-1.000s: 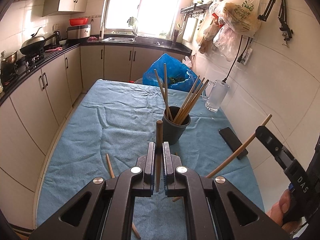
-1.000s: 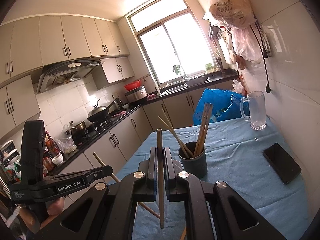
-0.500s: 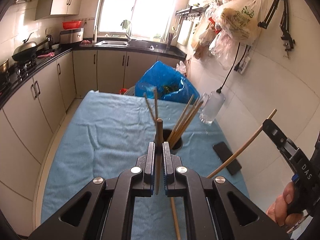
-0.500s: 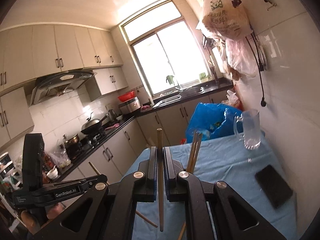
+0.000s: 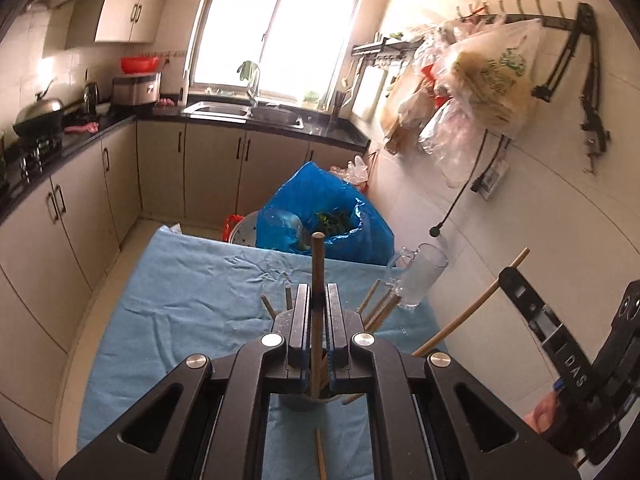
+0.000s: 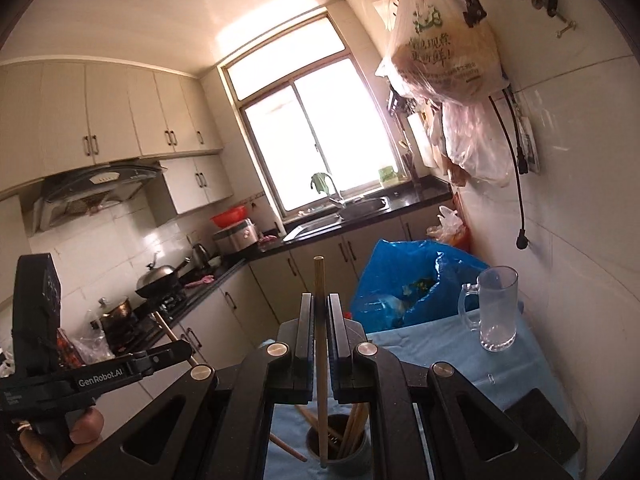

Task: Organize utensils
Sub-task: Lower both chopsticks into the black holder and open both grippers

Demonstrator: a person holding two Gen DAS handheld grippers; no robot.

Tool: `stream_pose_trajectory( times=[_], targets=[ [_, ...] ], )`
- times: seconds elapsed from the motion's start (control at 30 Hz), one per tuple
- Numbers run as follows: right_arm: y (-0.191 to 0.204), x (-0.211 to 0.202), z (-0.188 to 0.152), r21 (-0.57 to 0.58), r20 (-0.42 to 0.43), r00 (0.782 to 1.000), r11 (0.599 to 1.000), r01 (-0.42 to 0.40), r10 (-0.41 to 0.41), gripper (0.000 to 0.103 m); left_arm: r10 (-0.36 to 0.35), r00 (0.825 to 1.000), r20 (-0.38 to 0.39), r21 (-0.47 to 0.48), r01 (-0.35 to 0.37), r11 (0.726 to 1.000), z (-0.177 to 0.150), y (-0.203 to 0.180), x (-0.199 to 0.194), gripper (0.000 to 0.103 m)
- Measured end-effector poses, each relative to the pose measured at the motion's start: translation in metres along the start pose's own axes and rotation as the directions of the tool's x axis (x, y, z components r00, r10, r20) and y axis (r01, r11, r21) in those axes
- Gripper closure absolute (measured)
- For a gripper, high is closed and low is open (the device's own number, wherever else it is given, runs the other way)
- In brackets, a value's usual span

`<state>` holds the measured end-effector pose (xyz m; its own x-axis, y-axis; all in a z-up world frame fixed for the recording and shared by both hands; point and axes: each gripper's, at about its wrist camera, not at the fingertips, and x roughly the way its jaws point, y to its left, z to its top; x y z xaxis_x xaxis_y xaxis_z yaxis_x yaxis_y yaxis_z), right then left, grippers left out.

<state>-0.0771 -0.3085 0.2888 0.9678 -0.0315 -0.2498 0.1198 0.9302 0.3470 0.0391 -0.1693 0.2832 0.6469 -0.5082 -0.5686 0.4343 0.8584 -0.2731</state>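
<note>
My left gripper (image 5: pixel 318 312) is shut on a wooden chopstick (image 5: pixel 317 276) held upright over the dark holder cup (image 5: pixel 316 397), which is mostly hidden under the jaws. Several chopsticks (image 5: pixel 380 308) stick out of the cup. My right gripper (image 6: pixel 319 320) is shut on another chopstick (image 6: pixel 320 340); its lower end hangs at the rim of the cup (image 6: pixel 340 446), which holds several chopsticks. The right gripper also shows in the left wrist view (image 5: pixel 520 292) with its chopstick (image 5: pixel 468 312). The left gripper shows in the right wrist view (image 6: pixel 168 354). A loose chopstick (image 5: pixel 320 456) lies on the cloth.
A blue cloth (image 5: pixel 180 300) covers the table. A glass mug (image 6: pixel 496 308) stands at the far right near the wall. A black phone (image 6: pixel 540 420) lies right of the cup. A blue bag (image 5: pixel 320 216) sits behind the table. Kitchen counters run along the left.
Both grippers have moved forward and up over the cup with their chopsticks. The cup now sits under the jaws in both views. The right chopstick's end has come down to the cup.
</note>
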Motion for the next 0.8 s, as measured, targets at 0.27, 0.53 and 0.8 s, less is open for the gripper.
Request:
stream_pose_trajectory(
  times=[0.27, 0.53, 0.8],
  targets=[
    [-0.021, 0.057, -0.027, 0.016, -0.102, 0.994, 0.999, 0.042, -0.040, 0.096, -0.002, 0.997, -0.078, -0.041, -0.001, 0.999, -0.016, 0.018, 0.051, 0.097],
    [-0.031, 0.085, -0.054, 0.025, -0.187, 0.981, 0.998, 0.051, -0.046, 0.096, 0.007, 0.993, -0.114, -0.052, -0.013, 0.999, -0.030, 0.031, 0.067, 0.097],
    [-0.037, 0.089, -0.058, 0.066, -0.232, 0.972, 0.997, 0.043, -0.027, 0.094, -0.001, 0.994, -0.113, -0.055, -0.006, 0.998, -0.030, 0.033, 0.061, 0.095]
  ],
)
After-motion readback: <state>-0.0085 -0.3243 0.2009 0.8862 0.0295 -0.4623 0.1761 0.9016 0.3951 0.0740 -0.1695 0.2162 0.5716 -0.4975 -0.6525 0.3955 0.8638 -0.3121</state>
